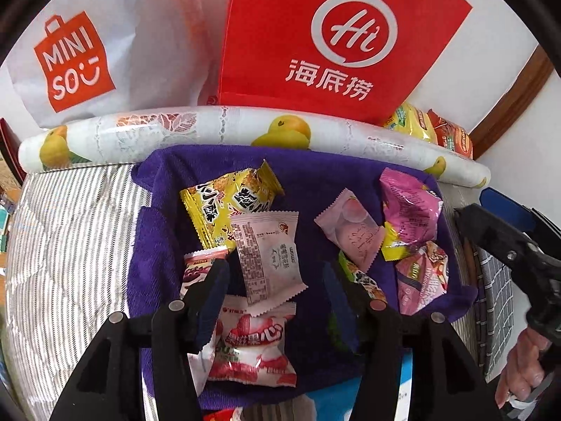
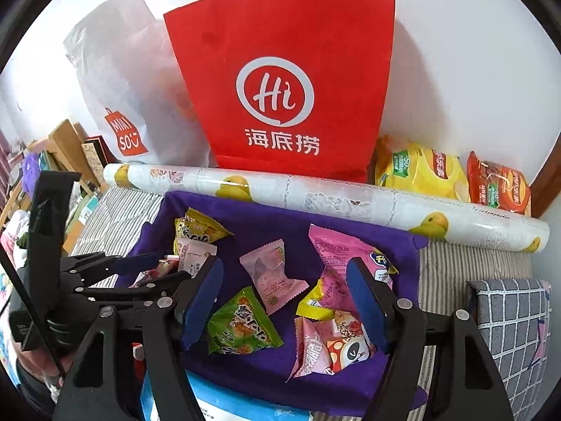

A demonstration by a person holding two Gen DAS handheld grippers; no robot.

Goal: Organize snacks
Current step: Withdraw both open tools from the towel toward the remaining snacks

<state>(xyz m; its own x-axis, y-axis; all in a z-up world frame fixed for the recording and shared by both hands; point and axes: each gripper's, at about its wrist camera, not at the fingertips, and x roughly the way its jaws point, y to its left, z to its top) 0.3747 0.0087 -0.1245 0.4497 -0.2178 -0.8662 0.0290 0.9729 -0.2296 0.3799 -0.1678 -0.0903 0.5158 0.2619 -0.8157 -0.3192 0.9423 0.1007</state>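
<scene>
Snacks lie spread on a purple towel (image 1: 157,231) on a striped bed cover (image 1: 70,245). On the left, the left gripper (image 1: 277,280) hangs low over a white packet (image 1: 270,256) and a red and white packet (image 1: 256,343), its blue fingers wide apart, holding nothing. Next come a pale pink packet (image 2: 273,277) and a green packet (image 2: 242,322). On the right, the right gripper (image 2: 284,298) hangs over the pink packets (image 2: 336,256), fingers wide apart too. Behind lie a fruit-print roll (image 2: 315,193), a white bag (image 2: 129,105), a red bag (image 2: 280,80) and a white wall
</scene>
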